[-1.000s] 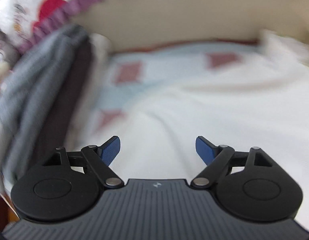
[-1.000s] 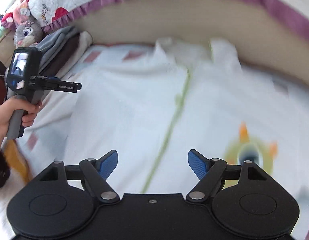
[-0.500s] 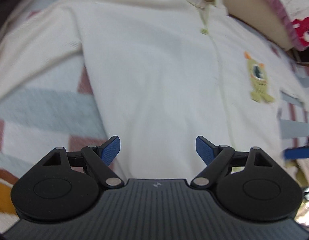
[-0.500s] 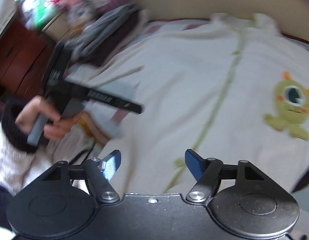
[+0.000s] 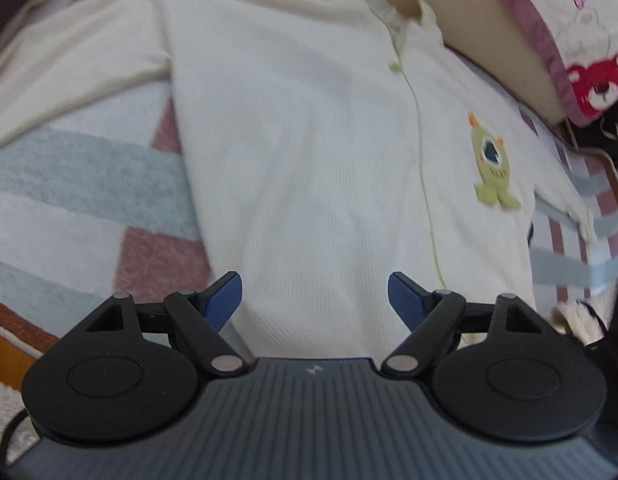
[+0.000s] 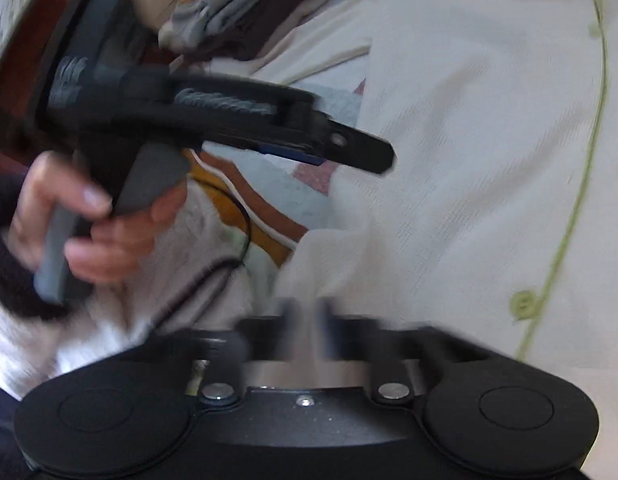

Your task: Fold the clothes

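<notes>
Over bedding, left tool (image 5: 315, 296) gapes empty; right tool (image 6: 307, 312) just pinched cardigan (image 6: 469, 160) hem.

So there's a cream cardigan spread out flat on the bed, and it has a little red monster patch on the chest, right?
Not quite: the monster patch on the cream cardigan is green with small orange horns, not red. The left wrist view shows it. The cardigan does lie spread out on the bed.

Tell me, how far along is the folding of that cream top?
Barely begun. The cream top lies spread flat on the patterned blanket, front up, no fold made. In hand: the right gripper has just closed, seemingly pinching the bottom hem, though blur hides the contact. The left gripper hangs open above the cloth. All the folding remains.
</notes>
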A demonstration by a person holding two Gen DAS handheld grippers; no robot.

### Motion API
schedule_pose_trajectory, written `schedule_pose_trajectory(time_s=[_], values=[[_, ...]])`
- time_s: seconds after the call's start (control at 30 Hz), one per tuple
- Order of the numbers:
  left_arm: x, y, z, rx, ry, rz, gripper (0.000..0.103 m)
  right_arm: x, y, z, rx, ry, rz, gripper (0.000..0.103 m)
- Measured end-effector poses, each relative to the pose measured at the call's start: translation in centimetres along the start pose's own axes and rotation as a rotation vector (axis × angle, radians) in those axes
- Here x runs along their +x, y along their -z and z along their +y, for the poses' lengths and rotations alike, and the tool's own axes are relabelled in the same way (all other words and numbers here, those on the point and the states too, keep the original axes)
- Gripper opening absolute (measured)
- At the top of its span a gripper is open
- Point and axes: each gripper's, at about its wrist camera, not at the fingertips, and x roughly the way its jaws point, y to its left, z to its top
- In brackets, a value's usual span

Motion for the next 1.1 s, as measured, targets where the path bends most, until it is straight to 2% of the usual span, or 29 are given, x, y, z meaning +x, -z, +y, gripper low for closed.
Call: schedule_pose_trajectory(time_s=[0.03,0.1,0.2,0.3,0.37,0.43,0.47,0.6,0.73,0.83,0.9,0.97,1.1], values=[[-0.4,0.0,0.2,-0.003,-0.008,-0.021,0.080,-0.6,-0.2,-1.0,0.055,-0.044,-0.034,0.006],[-1.1,-0.1,0.5,-0.008,-0.015,-0.063,0.080,-2.7,-0.9,-2.3,0.096,-0.007,-0.111,0.005],[-2.2,-0.3,0.3,0.005,0.034,-0.126,0.080,-7.1,-2.1,-4.3,0.115,0.108,-0.238,0.005],[-2.1,-0.4,-1.1,0.066,0.065,-0.154,0.080,-11.0,-3.3,-6.3,0.108,0.303,-0.327,0.005],[-1.6,-0.1,-2.2,0.119,0.072,-0.146,0.080,-11.9,-3.9,-7.6,0.105,0.416,-0.339,0.005],[-0.7,0.4,-3.4,0.172,0.063,-0.131,0.080,-12.2,-4.2,-9.2,0.126,0.493,-0.335,0.005],[-0.2,0.7,-4.0,0.198,0.055,-0.122,0.080,-12.2,-3.9,-10.4,0.165,0.503,-0.339,0.006],[1.3,1.7,-7.0,0.307,0.064,-0.085,0.080,-12.1,-2.6,-14.1,0.310,0.507,-0.367,0.006],[2.6,2.9,-11.3,0.457,0.089,-0.065,0.080,-12.3,-1.5,-16.1,0.418,0.417,-0.382,0.006],[4.1,3.6,-13.4,0.494,0.122,-0.032,0.080,-13.5,-0.4,-16.5,0.516,0.368,-0.390,0.013],[5.1,4.0,-14.5,0.508,0.142,-0.008,0.080,-14.8,0.6,-16.9,0.574,0.349,-0.400,0.022],[5.9,4.2,-15.3,0.537,0.134,-0.007,0.080,-16.3,1.8,-16.3,0.572,0.336,-0.422,0.046],[7.7,4.2,-16.2,0.572,0.102,0.004,0.081,-18.1,3.9,-15.5,0.558,0.276,-0.457,0.047]])
